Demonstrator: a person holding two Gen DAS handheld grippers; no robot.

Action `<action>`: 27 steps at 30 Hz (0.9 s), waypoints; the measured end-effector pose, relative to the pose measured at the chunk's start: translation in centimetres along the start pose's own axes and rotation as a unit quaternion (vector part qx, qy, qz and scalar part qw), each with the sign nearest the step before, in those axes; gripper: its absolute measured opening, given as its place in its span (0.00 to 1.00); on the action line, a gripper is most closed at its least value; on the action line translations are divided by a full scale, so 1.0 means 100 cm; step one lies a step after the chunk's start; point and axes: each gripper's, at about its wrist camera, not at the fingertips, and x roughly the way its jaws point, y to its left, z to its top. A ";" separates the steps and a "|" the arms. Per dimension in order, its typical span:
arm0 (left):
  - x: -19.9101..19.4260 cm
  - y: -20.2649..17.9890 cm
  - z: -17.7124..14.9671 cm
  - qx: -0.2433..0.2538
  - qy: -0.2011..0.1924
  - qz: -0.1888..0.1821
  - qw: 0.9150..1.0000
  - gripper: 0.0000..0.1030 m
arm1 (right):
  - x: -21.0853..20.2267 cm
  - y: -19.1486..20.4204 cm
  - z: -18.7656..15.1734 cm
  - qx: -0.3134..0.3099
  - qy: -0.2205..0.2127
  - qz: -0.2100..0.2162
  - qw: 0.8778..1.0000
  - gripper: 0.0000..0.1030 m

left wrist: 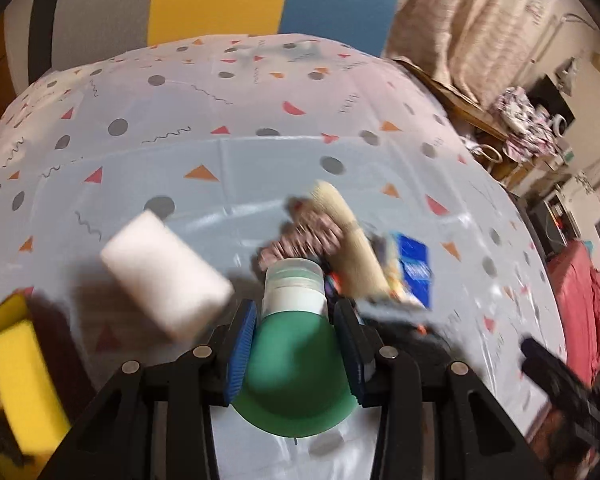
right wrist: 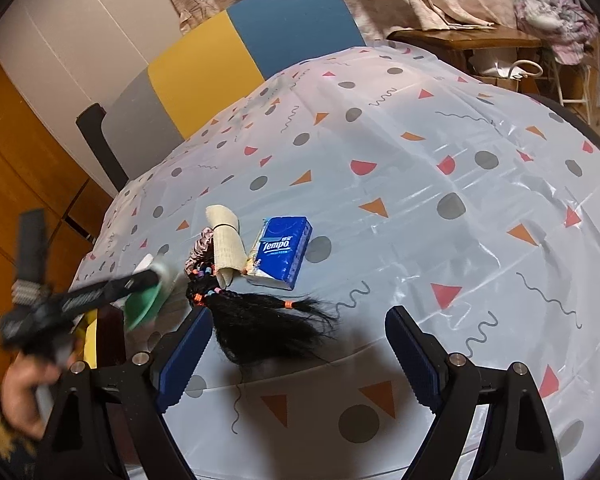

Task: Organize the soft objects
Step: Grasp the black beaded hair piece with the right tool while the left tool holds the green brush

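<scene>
My left gripper [left wrist: 296,312] is shut on a green squeeze bottle [left wrist: 296,376] with a white collar and clear cap, held above the table; it also shows in the right wrist view [right wrist: 144,300]. A white sponge block [left wrist: 164,272] lies left of it. A rolled beige cloth [right wrist: 226,242], a pink scrunchie [right wrist: 202,250], a blue Tempo tissue pack [right wrist: 280,250] and a black hair braid with coloured bands [right wrist: 256,320] lie together on the patterned tablecloth [right wrist: 420,200]. My right gripper [right wrist: 296,356] is open and empty, just in front of the braid.
A yellow sponge [left wrist: 20,376] sits in a container at the table's left edge. A grey, yellow and blue chair back [right wrist: 228,56] stands behind the table. A wooden side table [right wrist: 460,44] with clothes stands at the back right.
</scene>
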 end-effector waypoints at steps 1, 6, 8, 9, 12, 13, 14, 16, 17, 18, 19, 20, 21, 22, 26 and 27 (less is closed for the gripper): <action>-0.009 -0.004 -0.010 0.000 0.000 -0.009 1.000 0.39 | 0.001 0.000 0.000 0.001 0.002 0.002 1.000 0.86; -0.039 -0.021 -0.047 0.013 -0.011 -0.023 1.000 0.39 | 0.006 0.005 -0.003 -0.013 0.011 0.005 1.000 0.86; -0.052 -0.025 -0.060 0.017 -0.021 -0.030 0.999 0.39 | 0.008 0.010 -0.006 -0.026 0.014 0.010 1.000 0.86; -0.059 -0.027 -0.068 0.019 -0.026 -0.031 0.999 0.39 | 0.009 0.014 -0.007 -0.036 0.014 0.010 0.999 0.86; -0.076 -0.031 -0.090 0.022 -0.040 -0.034 0.998 0.39 | 0.012 0.027 -0.012 -0.069 0.018 0.015 0.997 0.86; -0.081 -0.031 -0.097 0.023 -0.043 -0.035 0.998 0.39 | 0.013 0.032 -0.014 -0.081 0.021 0.019 0.996 0.86; -0.087 -0.031 -0.104 0.024 -0.047 -0.036 0.998 0.39 | 0.014 0.037 -0.016 -0.095 0.023 0.024 0.995 0.85; -0.099 -0.029 -0.116 0.025 -0.057 -0.038 0.997 0.39 | 0.014 0.048 -0.020 -0.122 0.022 0.035 0.992 0.84; -0.104 -0.028 -0.120 0.024 -0.060 -0.040 0.997 0.39 | 0.015 0.054 -0.021 -0.134 0.023 0.042 0.990 0.82; -0.110 -0.026 -0.126 0.023 -0.067 -0.044 0.997 0.26 | 0.018 0.061 -0.021 -0.146 0.028 0.047 0.988 0.81; -0.114 -0.025 -0.129 0.025 -0.071 -0.044 0.996 0.13 | 0.022 0.069 -0.022 -0.160 0.031 0.046 0.985 0.79; -0.119 -0.024 -0.132 0.026 -0.076 -0.040 0.996 0.13 | 0.026 0.077 -0.023 -0.177 0.033 0.042 0.983 0.76; -0.124 -0.022 -0.136 0.028 -0.079 -0.042 0.996 0.13 | 0.032 0.087 -0.024 -0.195 0.034 0.037 0.979 0.75; -0.127 -0.021 -0.138 0.030 -0.082 -0.044 0.995 0.13 | 0.042 0.097 -0.023 -0.212 0.040 0.026 0.976 0.75; -0.124 -0.012 -0.142 0.022 -0.087 -0.037 0.995 0.13 | 0.078 0.112 -0.016 -0.227 0.068 -0.009 0.972 0.67; -0.122 -0.009 -0.143 0.014 -0.084 -0.042 0.996 0.13 | 0.084 0.114 -0.017 -0.225 0.075 -0.015 0.971 0.65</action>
